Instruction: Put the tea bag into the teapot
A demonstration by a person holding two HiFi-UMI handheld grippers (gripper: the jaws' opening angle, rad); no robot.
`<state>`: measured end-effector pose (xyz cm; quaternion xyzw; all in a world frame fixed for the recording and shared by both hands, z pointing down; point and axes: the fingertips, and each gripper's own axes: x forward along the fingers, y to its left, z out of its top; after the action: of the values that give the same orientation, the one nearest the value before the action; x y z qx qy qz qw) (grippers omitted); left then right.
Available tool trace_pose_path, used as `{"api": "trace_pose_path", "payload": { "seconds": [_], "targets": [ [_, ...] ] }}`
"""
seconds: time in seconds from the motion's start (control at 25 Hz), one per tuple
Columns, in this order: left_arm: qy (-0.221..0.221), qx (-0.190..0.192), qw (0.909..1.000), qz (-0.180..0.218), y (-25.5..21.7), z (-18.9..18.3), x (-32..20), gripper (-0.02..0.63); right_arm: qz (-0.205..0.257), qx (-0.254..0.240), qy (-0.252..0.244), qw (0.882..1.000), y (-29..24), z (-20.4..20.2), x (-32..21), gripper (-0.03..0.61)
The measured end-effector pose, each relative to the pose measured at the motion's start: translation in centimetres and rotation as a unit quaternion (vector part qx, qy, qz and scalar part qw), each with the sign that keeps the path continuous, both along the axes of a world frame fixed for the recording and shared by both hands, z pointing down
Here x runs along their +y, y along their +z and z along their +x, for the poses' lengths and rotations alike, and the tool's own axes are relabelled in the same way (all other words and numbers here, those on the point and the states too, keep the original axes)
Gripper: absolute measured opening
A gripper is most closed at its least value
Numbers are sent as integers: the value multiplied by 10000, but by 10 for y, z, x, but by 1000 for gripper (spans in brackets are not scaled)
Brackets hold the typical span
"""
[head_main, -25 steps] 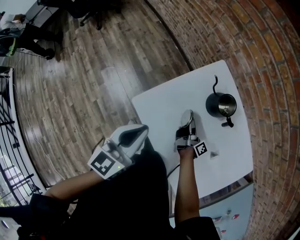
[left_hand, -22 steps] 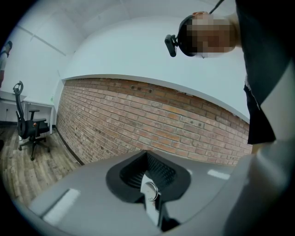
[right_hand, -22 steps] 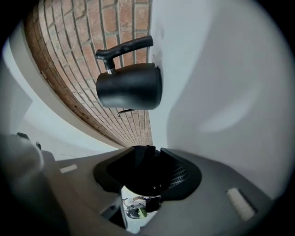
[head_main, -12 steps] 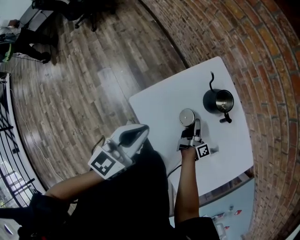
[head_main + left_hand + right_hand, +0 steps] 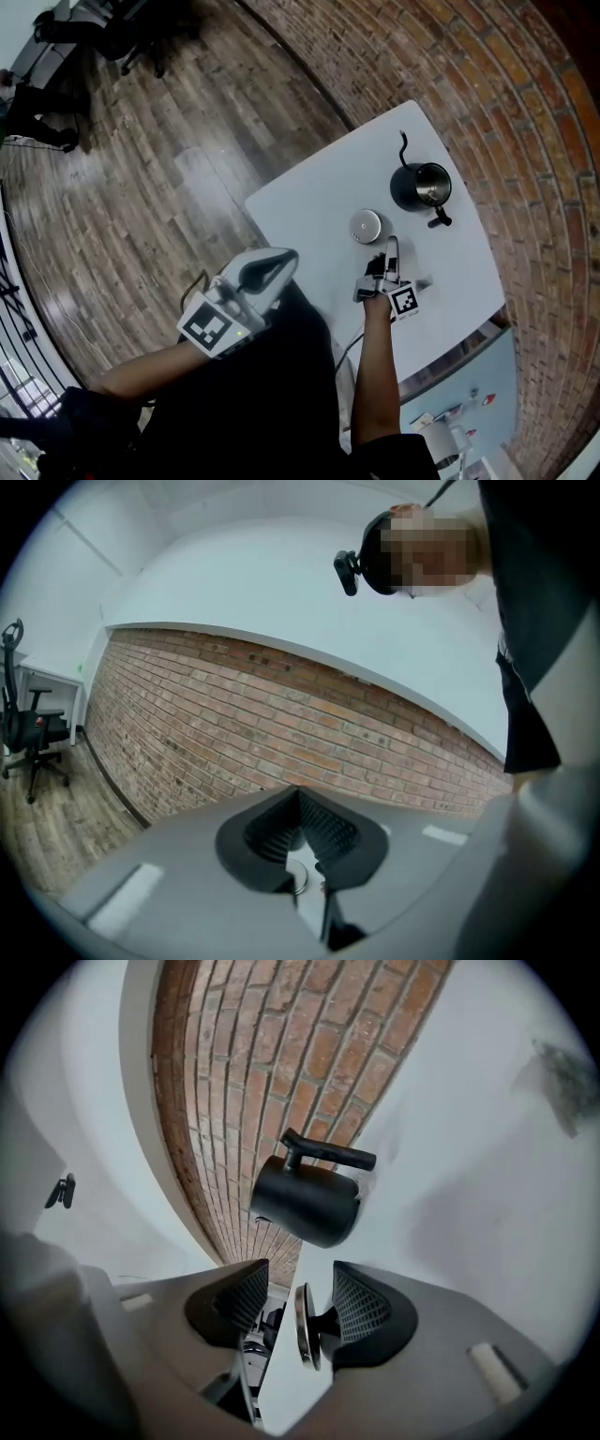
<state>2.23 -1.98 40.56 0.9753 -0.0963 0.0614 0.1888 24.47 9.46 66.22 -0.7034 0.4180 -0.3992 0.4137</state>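
Note:
A black teapot (image 5: 419, 187) with a thin spout stands open-topped at the far right of the white table (image 5: 309, 202). Its round metal lid (image 5: 367, 226) lies flat on the table. My right gripper (image 5: 389, 246) hovers just behind the lid with its jaws open; they have just been opening. In the right gripper view the lid (image 5: 304, 1326) shows edge-on in the gap ahead of the right gripper (image 5: 291, 1302), no pad pressing on it, and the teapot (image 5: 305, 1206) lies beyond. A small pale packet, likely the tea bag (image 5: 424, 284), lies right of that gripper's marker cube. My left gripper (image 5: 279, 261) (image 5: 305, 878) hangs off the table's near-left, narrowly open and empty.
A brick wall (image 5: 525, 141) runs close along the table's far side. Wooden floor (image 5: 141, 169) surrounds the table at the left. A pale blue surface (image 5: 459, 394) with small items adjoins the table's near-right edge. Office chairs (image 5: 122, 33) stand far off.
The right gripper let go of the lid, left it lying on the table and drew back toward me. The left gripper stayed where it was.

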Motion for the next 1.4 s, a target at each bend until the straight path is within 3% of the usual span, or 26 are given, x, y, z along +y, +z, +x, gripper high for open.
{"api": "trace_pose_path", "payload": {
  "seconds": [0.28, 0.44, 0.52, 0.68, 0.8, 1.0, 1.08, 1.28, 1.4],
  "targets": [
    [324, 362, 9987, 140, -17, -17, -5, -2, -189, 648, 156, 9976, -34, -2, 16, 171],
    [494, 474, 9977, 8, -21, -34, -9, -2, 105, 1046, 274, 9941, -71, -1, 19, 11],
    [564, 514, 9971, 13, -21, -43, -10, -2, 193, 1335, 224, 9906, -90, -9, 20, 2],
    [618, 723, 9955, 7, -32, -52, -21, -2, -323, 2165, 317, 9752, -126, -26, 33, 2],
    [341, 879, 9955, -93, -42, -67, -45, -2, -858, 2860, 451, 9533, -161, -47, 41, 2],
    [261, 1071, 9939, 92, -47, -85, -79, -2, -2064, 4236, 555, 8803, -215, -83, 57, 2],
    [374, 1115, 9930, 56, -45, -84, -78, -2, -2309, 4536, 626, 8585, -228, -98, 66, 2],
    [603, 1277, 9899, -92, -43, -76, -58, -2, -3141, 4762, 740, 8180, -233, -122, 99, 3],
    [750, 1290, 9887, -121, -40, -65, -41, -2, -3443, 4676, 803, 8102, -225, -123, 113, 3]
  ]
}}
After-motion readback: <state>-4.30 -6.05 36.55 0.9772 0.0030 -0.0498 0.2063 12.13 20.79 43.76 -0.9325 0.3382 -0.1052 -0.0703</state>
